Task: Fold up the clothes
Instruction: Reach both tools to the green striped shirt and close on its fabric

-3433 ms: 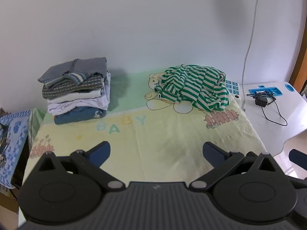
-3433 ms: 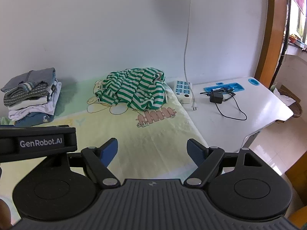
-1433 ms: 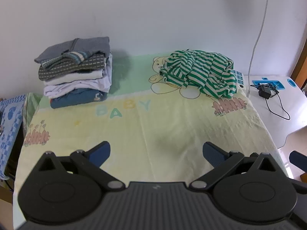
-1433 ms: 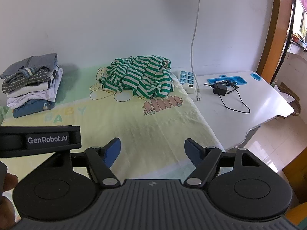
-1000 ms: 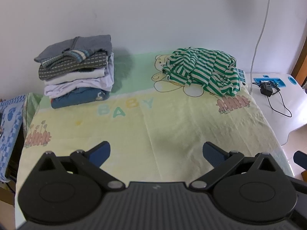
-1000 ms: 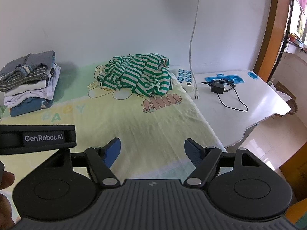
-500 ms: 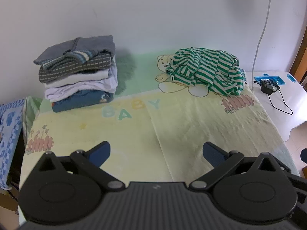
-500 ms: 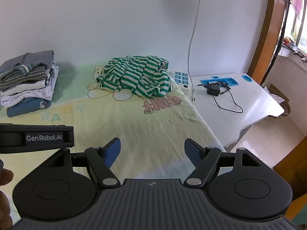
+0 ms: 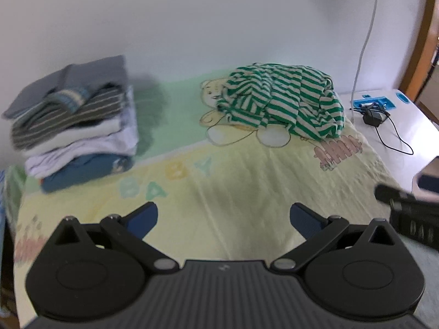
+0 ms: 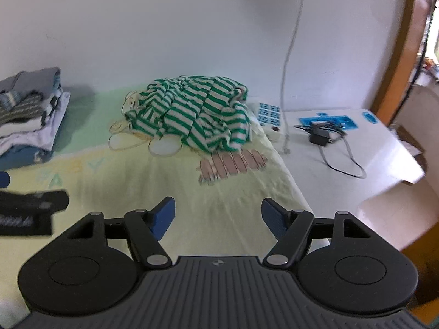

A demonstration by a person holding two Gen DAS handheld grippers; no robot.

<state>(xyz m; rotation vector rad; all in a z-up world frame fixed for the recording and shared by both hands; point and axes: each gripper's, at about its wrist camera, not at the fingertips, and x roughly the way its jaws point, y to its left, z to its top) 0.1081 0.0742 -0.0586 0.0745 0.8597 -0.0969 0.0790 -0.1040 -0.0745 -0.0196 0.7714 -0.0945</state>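
Bedsheet (image 9: pixel 247 192): 1 striped garment (image 9: pixel 282 104), 1 folded stack (image 9: pixel 74 120), roughly 5 items; both claws (image 9: pixel 223 216) (image 10: pixel 218 213) wide, empty.

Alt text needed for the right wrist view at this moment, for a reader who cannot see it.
A crumpled green-and-white striped garment lies unfolded at the far side of a yellow baby-print sheet, beyond the open, empty right gripper. A stack of folded clothes sits far left; a white table stands right.

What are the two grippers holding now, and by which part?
Nothing. The left gripper and right gripper are open and empty; the striped garment lies untouched.
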